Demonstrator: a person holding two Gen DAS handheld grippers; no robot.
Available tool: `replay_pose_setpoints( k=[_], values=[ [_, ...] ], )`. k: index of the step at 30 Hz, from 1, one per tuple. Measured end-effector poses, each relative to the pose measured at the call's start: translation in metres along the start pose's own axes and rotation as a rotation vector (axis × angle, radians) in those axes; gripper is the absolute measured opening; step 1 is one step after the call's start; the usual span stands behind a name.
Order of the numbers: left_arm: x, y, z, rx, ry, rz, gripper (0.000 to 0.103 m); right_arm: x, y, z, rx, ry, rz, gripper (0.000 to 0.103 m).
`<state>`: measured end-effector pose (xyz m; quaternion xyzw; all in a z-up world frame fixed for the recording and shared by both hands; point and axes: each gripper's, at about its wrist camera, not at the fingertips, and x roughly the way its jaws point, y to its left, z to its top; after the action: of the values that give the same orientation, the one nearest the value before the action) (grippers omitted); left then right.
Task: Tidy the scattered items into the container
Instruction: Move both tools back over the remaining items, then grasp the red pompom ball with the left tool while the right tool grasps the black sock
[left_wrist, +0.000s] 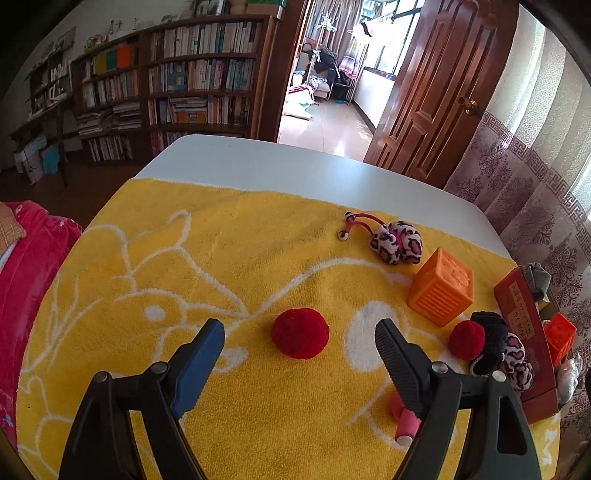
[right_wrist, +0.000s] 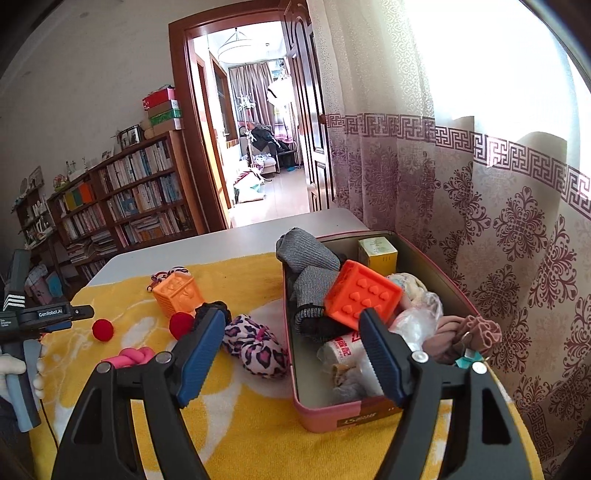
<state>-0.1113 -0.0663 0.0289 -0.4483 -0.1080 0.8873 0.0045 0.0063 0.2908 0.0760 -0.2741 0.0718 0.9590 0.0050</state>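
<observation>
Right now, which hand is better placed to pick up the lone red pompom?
Left. The left gripper is open with the red pompom right between its fingers. The right gripper hangs open at the tin.

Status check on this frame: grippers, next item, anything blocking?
Left gripper open, lined up on red pompom. Right gripper open, empty, over tin; orange cube inside. Nothing blocking the pompom.

A white desk (left_wrist: 258, 162) carries a yellow towel (left_wrist: 184, 258) over its near part, the far strip bare. At the right, a pink tin box (right_wrist: 332, 417) sits on the towel.
</observation>
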Motion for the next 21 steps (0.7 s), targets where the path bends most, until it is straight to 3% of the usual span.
replay_pose_setpoints(
  k=[12, 21],
  values=[
    [0.031, -0.009, -0.007, 0.11, 0.002, 0.069, 0.085, 0.012, 0.02, -0.009, -0.024, 0.058, 0.032, 0.078],
    [0.05, -0.003, -0.009, 0.088, 0.064, 0.039, 0.04, 0.019, 0.034, -0.003, -0.04, 0.093, 0.08, 0.078]
  ],
)
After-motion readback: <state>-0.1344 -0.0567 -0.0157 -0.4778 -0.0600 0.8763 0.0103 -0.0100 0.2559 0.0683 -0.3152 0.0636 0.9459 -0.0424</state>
